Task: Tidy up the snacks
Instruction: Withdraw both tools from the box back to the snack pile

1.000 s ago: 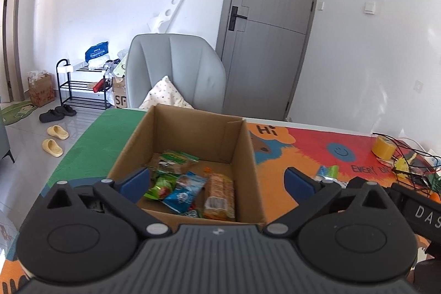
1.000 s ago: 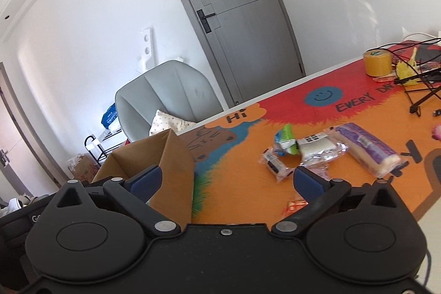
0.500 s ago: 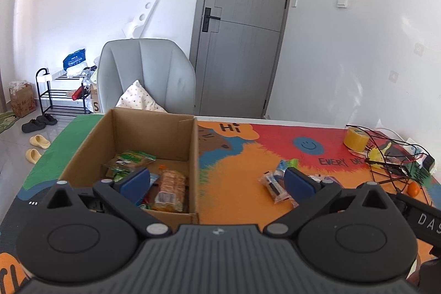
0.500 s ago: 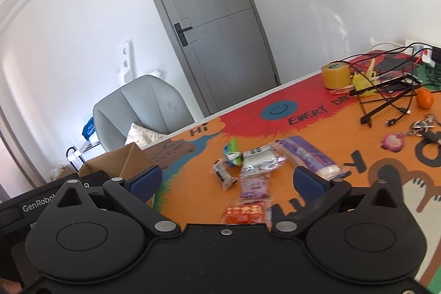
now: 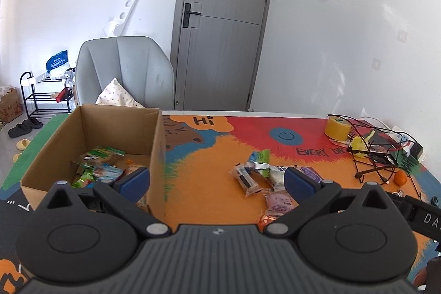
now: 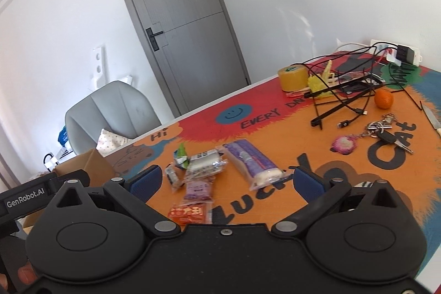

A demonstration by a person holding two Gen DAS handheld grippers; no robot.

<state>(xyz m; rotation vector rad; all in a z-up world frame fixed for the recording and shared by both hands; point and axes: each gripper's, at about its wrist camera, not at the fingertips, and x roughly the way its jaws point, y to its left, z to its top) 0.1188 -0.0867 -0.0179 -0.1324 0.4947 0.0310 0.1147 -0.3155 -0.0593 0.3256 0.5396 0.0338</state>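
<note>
Two grippers hang over a table with a bright orange mat [image 6: 275, 128]. The left gripper [image 5: 217, 179] is wide open and holds nothing. Its left finger is over the cardboard box [image 5: 157, 145] and its right finger is over the loose snacks. The right gripper [image 6: 226, 179] is wide open too, with nothing in it, and it sits just above the pile of snacks.

The box stands on the left side of the table. Some snack bags [image 5: 99, 164] already lie inside it, green and blue ones among them.

The other snacks lie on the mat to the right of the box, close together. There is a long purple pack [image 6: 250, 160], a clear wrapped white roll [image 6: 204, 163], a small green pack [image 6: 180, 156], a small pink-purple pack [image 6: 198, 190] and an orange pack [image 6: 187, 214] nearest the right gripper.

Farther back are a roll of yellow tape [image 6: 292, 77], black wires [image 6: 344, 90], an orange fruit [image 6: 383, 99] and some keys [image 6: 386, 131], well apart from the snacks
</note>
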